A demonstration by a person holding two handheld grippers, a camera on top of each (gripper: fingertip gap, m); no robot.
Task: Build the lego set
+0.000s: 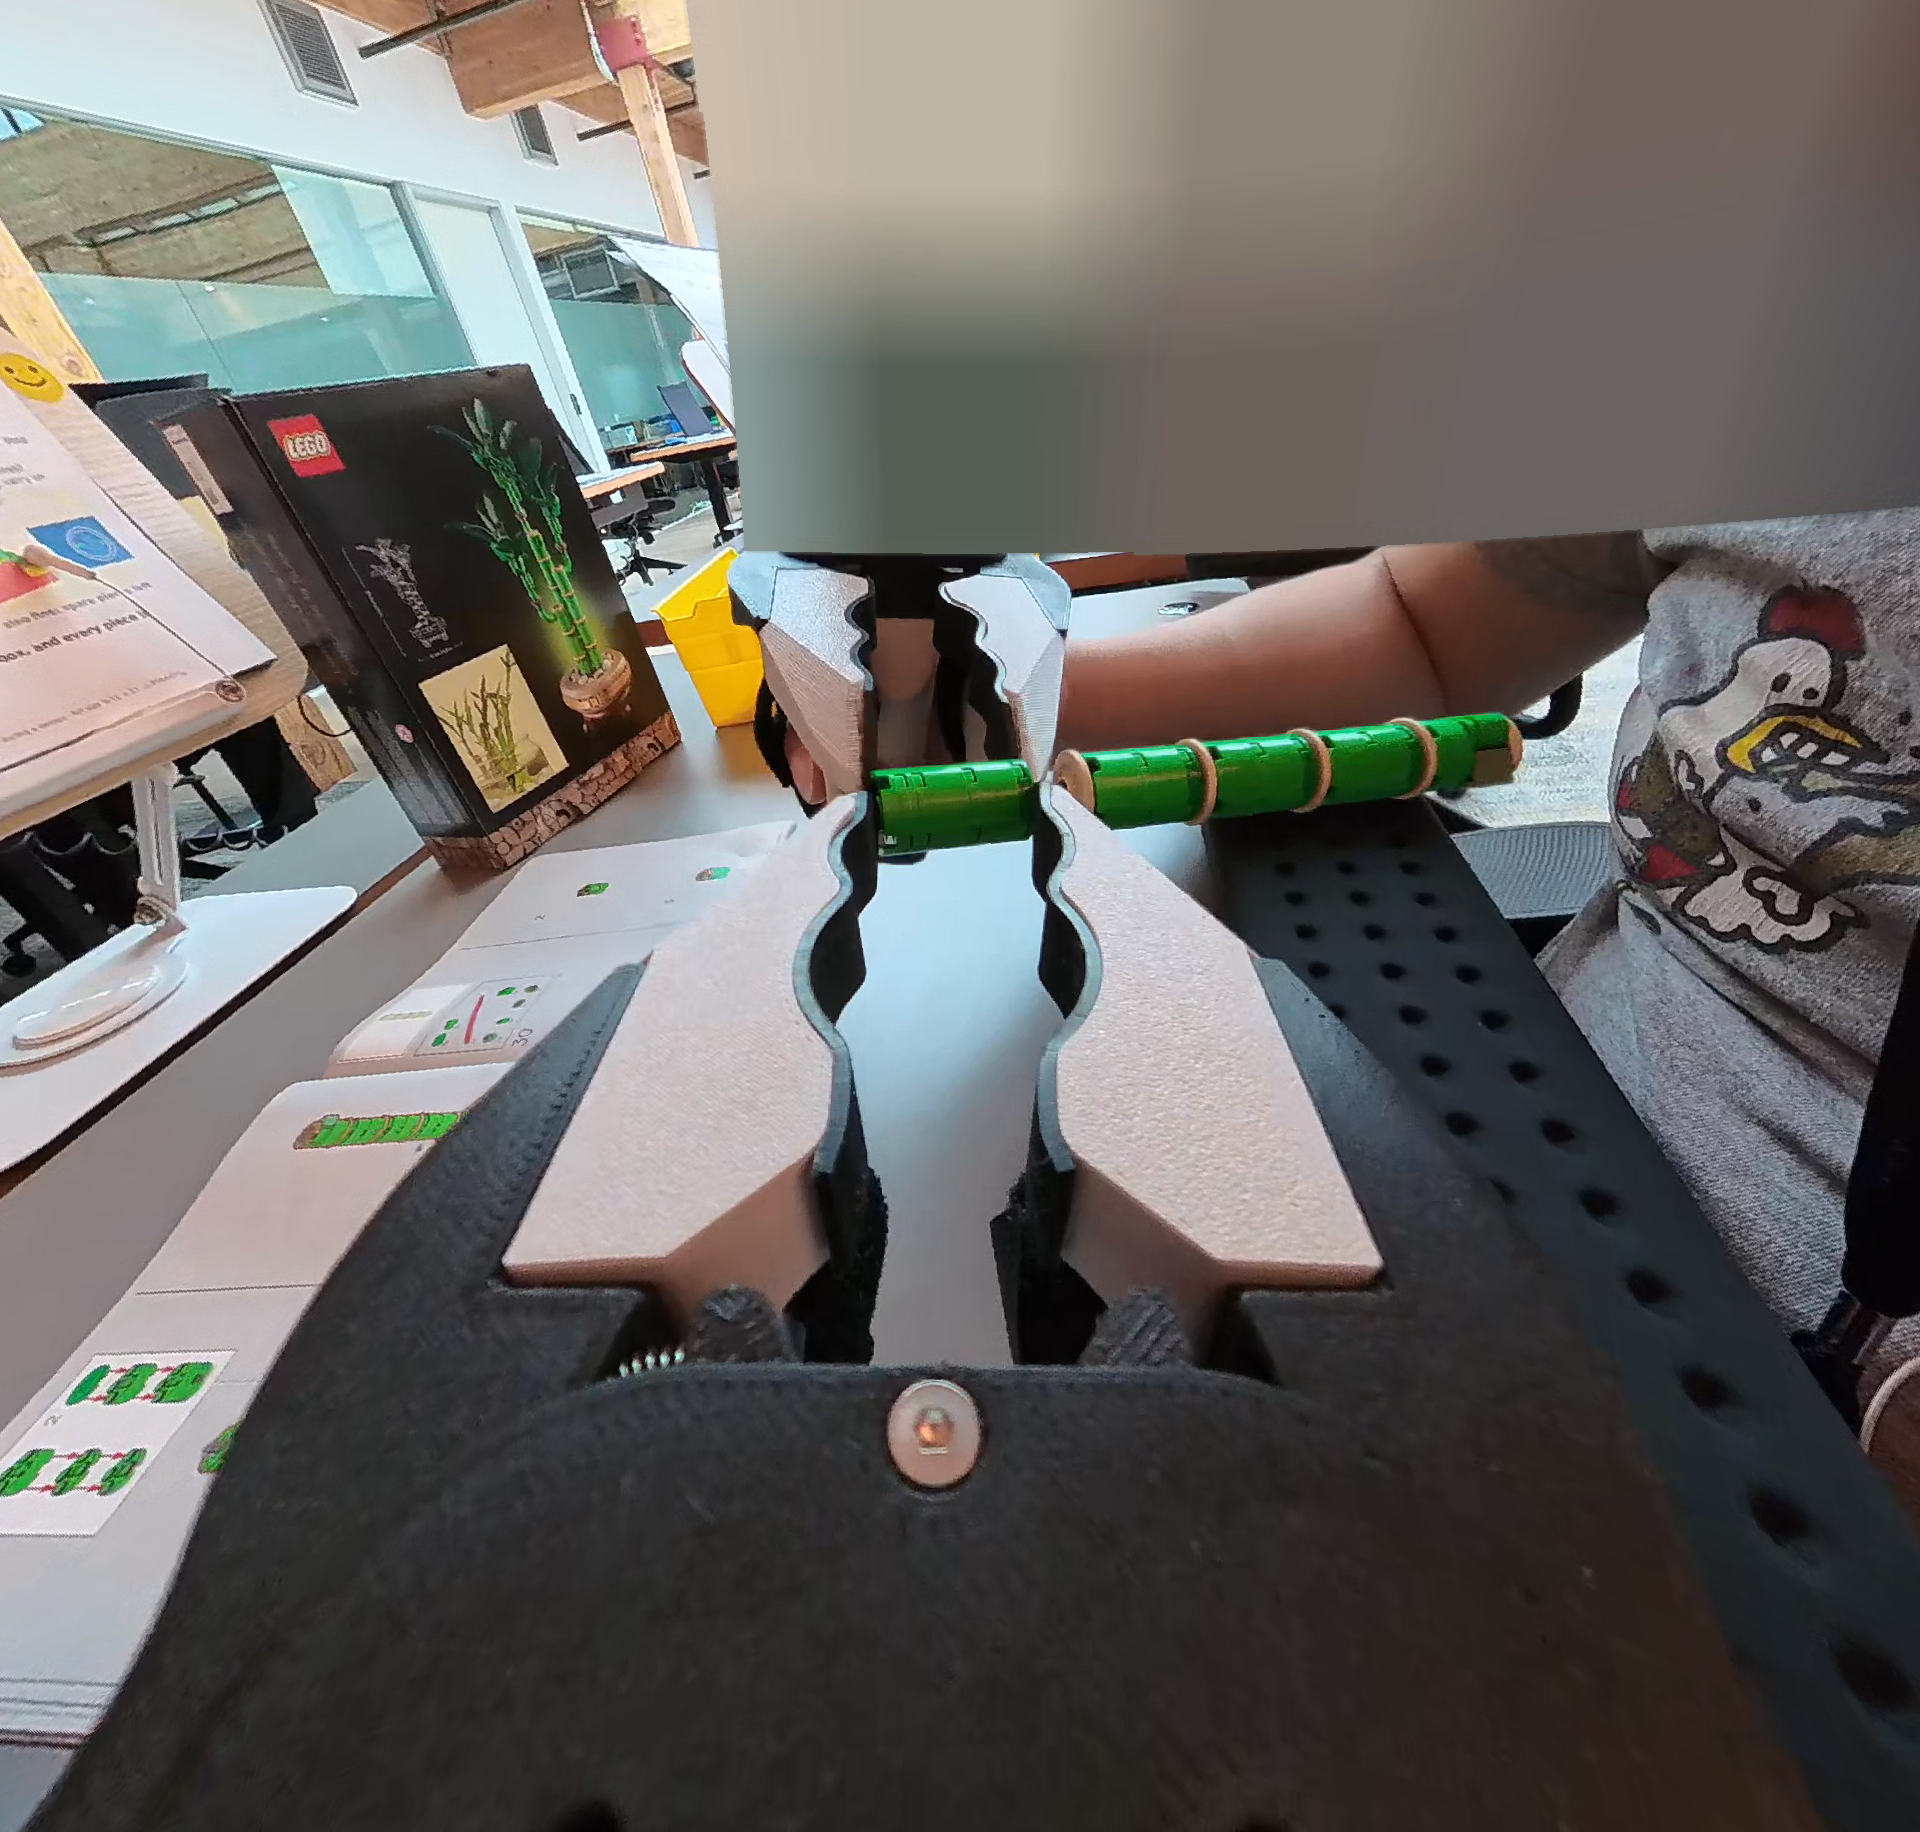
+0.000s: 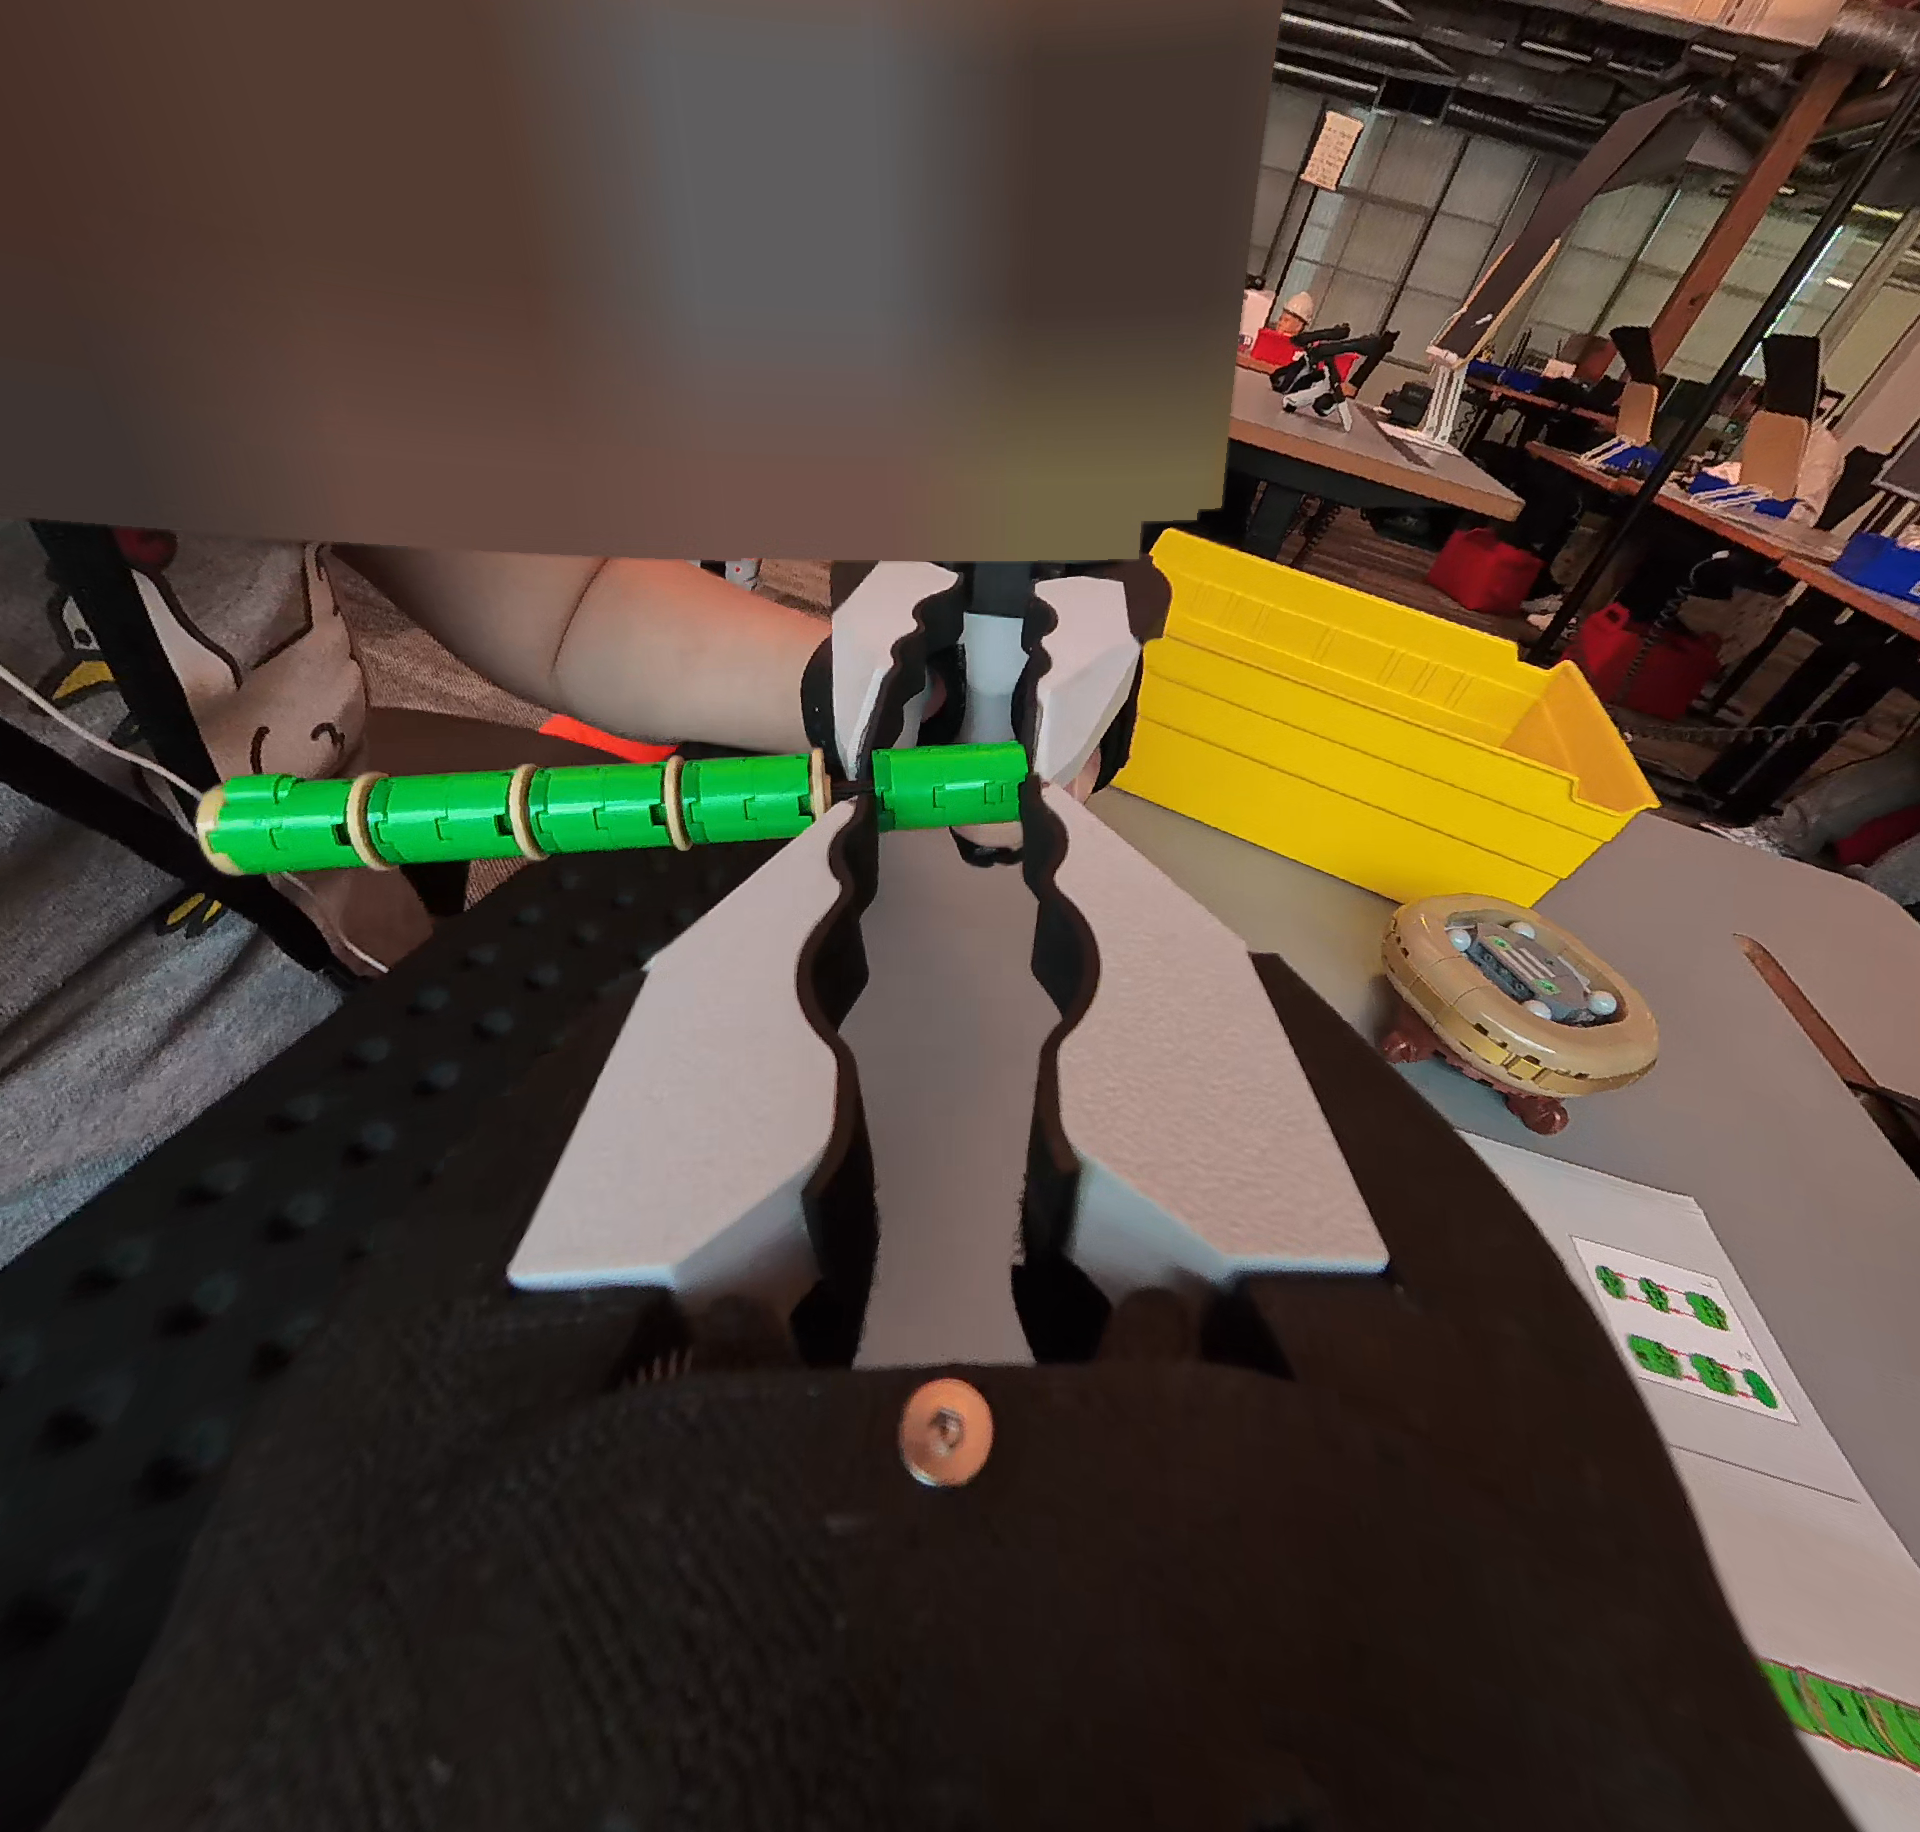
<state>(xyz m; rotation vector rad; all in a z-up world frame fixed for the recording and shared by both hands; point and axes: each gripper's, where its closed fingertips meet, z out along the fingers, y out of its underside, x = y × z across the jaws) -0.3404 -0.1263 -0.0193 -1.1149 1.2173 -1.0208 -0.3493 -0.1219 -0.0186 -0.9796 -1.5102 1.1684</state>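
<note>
Both tools, left and right, clamped tip-to-tip on the short green segment, held mid-air above the table; long stalk just beside, tiny gap.

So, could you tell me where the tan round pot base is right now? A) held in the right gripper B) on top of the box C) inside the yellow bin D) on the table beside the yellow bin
D: the pot base sits on the table just in front of the yellow bin, with neither gripper touching it.
</note>
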